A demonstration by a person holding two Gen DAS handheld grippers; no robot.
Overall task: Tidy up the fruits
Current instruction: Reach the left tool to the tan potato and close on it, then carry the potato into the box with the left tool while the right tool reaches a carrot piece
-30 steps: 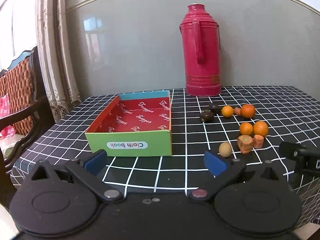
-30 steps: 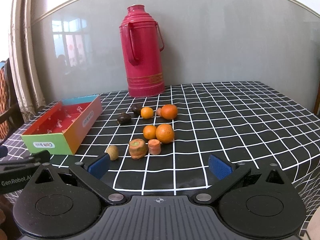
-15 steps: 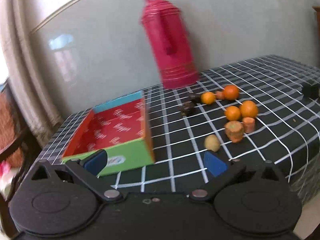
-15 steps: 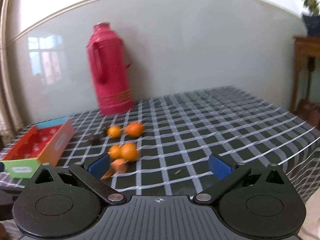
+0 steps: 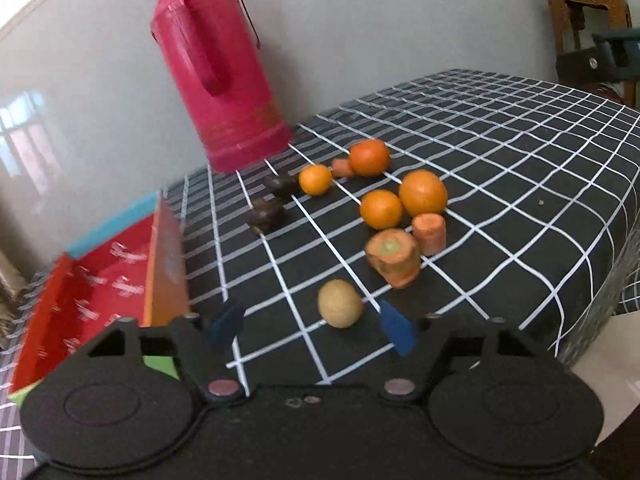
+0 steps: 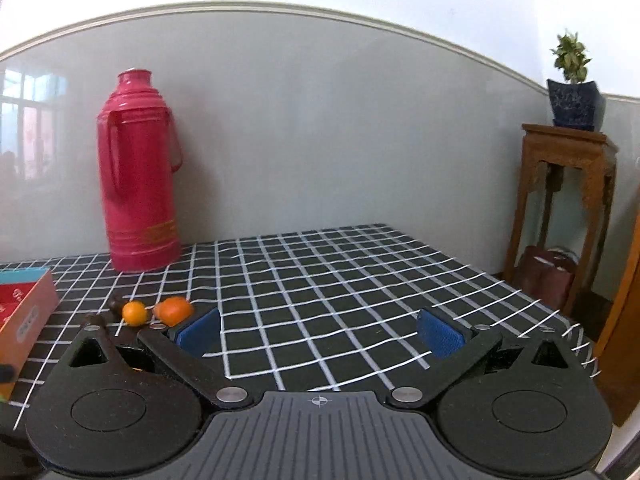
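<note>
The left gripper (image 5: 312, 326) hangs low over the near edge of the checked tablecloth (image 5: 500, 168), its 2 blue-padded fingers spread wide and holding nothing. Between them, slightly ahead, lies a small tan round fruit (image 5: 340, 303), clear of either pad. Just beyond it stand 2 carrot chunks, the thick one (image 5: 394, 258) beside the slimmer one (image 5: 429, 233). Behind those sit 2 oranges (image 5: 422, 193) close together, then a smaller orange (image 5: 315, 179), another orange (image 5: 369, 157) and a little carrot piece (image 5: 343, 168) between them. 2 dark fruits (image 5: 266, 214) lie to the left of that cluster (too blurred to name). The open box (image 5: 166, 256), with its red printed floor, stands at the left, apart from the fruit. A red thermos (image 5: 218, 72) rises at the back by the wall.

The right gripper (image 6: 320, 334) is held above bare cloth on the table's right part, fingers likewise spread and unloaded. In its view a wooden stand (image 6: 564, 208) carries a potted plant (image 6: 574, 92).
</note>
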